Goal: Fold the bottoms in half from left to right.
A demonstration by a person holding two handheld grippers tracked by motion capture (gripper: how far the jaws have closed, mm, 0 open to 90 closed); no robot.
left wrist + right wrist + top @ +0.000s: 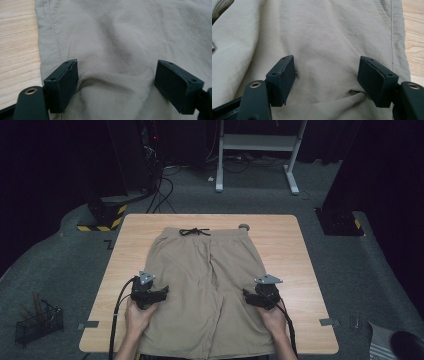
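A pair of khaki shorts lies flat on the wooden table, its waistband and black drawstring at the far end. My left gripper rests on the left leg of the shorts, jaws wide open. In the left gripper view its tips touch the cloth, and a low fold bulges between them, not pinched. My right gripper sits on the right leg, also open. In the right gripper view its jaws straddle a small wrinkle near the side seam.
A small grey round object sits at the table's far edge by the waistband. On the floor, a black wire basket stands at the lower left and a white table frame stands beyond. Bare wood runs along both sides of the shorts.
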